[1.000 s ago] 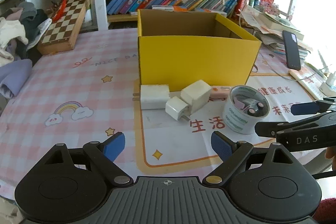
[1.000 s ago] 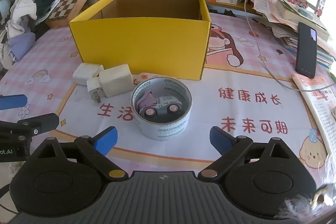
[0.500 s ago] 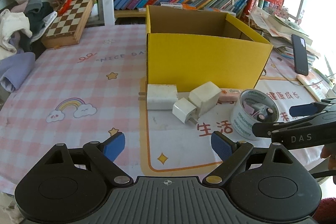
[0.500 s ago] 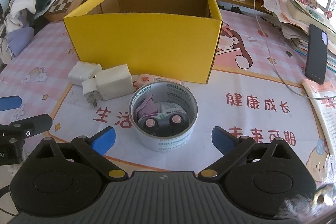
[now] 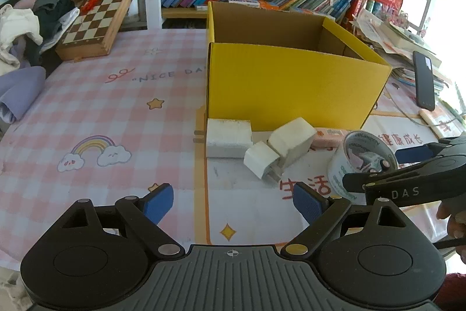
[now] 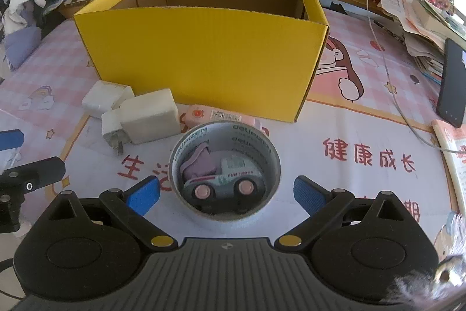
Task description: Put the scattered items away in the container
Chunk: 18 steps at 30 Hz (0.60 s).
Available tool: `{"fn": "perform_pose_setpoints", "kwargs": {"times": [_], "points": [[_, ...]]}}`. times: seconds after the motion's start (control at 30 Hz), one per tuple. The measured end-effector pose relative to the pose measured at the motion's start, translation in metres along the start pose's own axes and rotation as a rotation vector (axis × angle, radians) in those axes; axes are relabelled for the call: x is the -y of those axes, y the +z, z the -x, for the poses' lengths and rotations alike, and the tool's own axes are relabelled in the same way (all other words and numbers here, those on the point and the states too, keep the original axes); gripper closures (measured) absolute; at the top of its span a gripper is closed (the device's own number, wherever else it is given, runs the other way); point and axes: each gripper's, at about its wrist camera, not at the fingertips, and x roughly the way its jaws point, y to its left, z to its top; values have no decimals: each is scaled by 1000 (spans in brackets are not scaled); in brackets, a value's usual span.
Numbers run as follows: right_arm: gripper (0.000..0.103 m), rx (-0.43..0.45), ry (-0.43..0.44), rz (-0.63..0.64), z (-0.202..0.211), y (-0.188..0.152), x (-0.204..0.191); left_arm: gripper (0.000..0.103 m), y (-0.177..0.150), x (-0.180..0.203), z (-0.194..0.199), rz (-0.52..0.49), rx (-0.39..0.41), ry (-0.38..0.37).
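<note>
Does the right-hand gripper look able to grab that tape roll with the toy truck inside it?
Probably yes. The right gripper has its jaws wide open either side of the tape roll, nothing between; the toy truck sits loose inside.

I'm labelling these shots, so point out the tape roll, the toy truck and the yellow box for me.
tape roll (image 6: 269, 165), right wrist view, on the inner wall of its ring.
toy truck (image 6: 233, 175), right wrist view, on its pale cab side.
yellow box (image 6: 204, 54), right wrist view, on its near outer wall.
</note>
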Motion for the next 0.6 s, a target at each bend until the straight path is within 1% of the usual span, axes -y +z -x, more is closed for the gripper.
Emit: {"fn": "perform_pose_setpoints", "kwargs": {"times": [0.27, 0.3, 0.33, 0.4, 0.47, 0.6], "points": [[7, -25, 9, 35, -12, 7, -1, 12, 13, -7, -12, 29, 8, 9], [9, -28, 11, 40, -13, 7, -1, 12, 15, -8, -13, 30, 12, 11], [13, -29, 13, 44, -14, 7, -1, 12, 18, -9, -15, 31, 16, 14], [18, -32, 18, 49, -15, 8, 0, 12, 21, -9, -19, 27, 20, 19], [20, -33, 26, 52, -15, 8, 1, 13, 25, -9, -25, 17, 14, 27], [20, -30, 36, 62, -16, 8, 1, 15, 27, -1, -31, -10, 13, -10]]}}
